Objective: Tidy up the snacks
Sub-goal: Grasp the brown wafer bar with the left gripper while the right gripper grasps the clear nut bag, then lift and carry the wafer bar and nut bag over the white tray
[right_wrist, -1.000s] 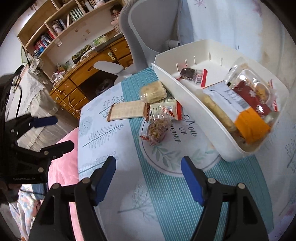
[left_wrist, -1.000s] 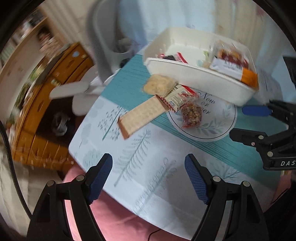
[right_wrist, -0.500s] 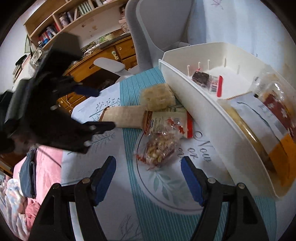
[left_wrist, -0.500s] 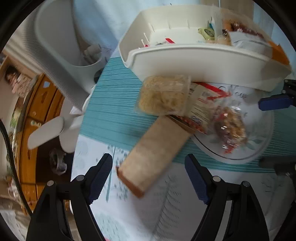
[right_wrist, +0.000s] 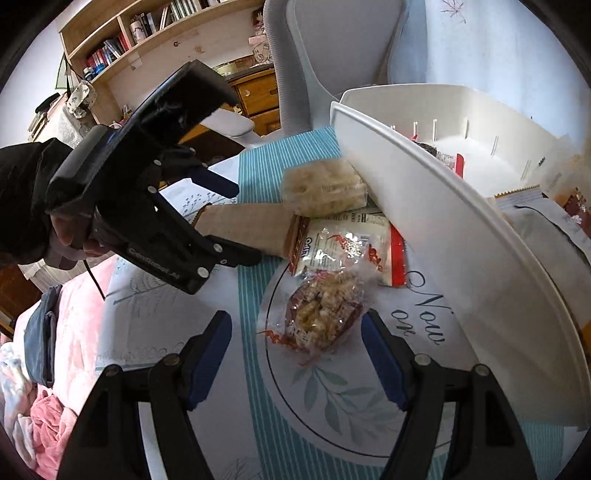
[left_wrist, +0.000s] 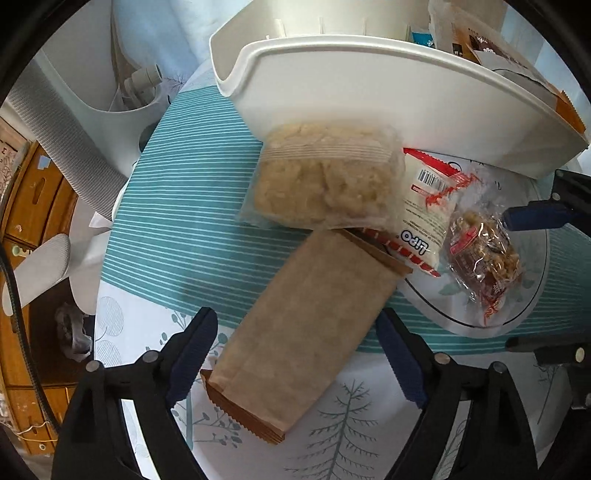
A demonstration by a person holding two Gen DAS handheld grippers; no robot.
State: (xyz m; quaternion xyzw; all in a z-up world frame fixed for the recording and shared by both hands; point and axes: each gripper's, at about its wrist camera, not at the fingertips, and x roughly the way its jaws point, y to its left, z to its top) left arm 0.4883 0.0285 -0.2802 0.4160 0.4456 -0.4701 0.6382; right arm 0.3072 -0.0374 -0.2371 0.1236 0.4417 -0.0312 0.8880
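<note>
A long brown paper packet (left_wrist: 310,325) lies flat on the tablecloth. My left gripper (left_wrist: 295,354) straddles its near half, jaws opening, and the pads do not touch it. Behind it sit a clear pack of pale crisps (left_wrist: 325,177) and a white Lipo packet (left_wrist: 421,218). A clear-wrapped nut cluster (right_wrist: 321,314) lies just ahead of my open right gripper (right_wrist: 297,350), partly between its fingertips. The white bin (right_wrist: 443,221) behind them holds several other snacks. In the right wrist view, a hand holds the left gripper (right_wrist: 229,218) over the brown packet (right_wrist: 243,229).
A grey office chair (right_wrist: 325,55) stands beyond the table's far edge. Wooden drawers (left_wrist: 33,206) and a bookshelf (right_wrist: 147,29) are at the left. Pink bedding (right_wrist: 55,406) lies below the table's near left edge. The right gripper's fingers (left_wrist: 535,218) show at the right.
My left gripper came down and forward over the brown packet, rolled a little, and its jaws widened. My right gripper sank closer to the nut cluster.
</note>
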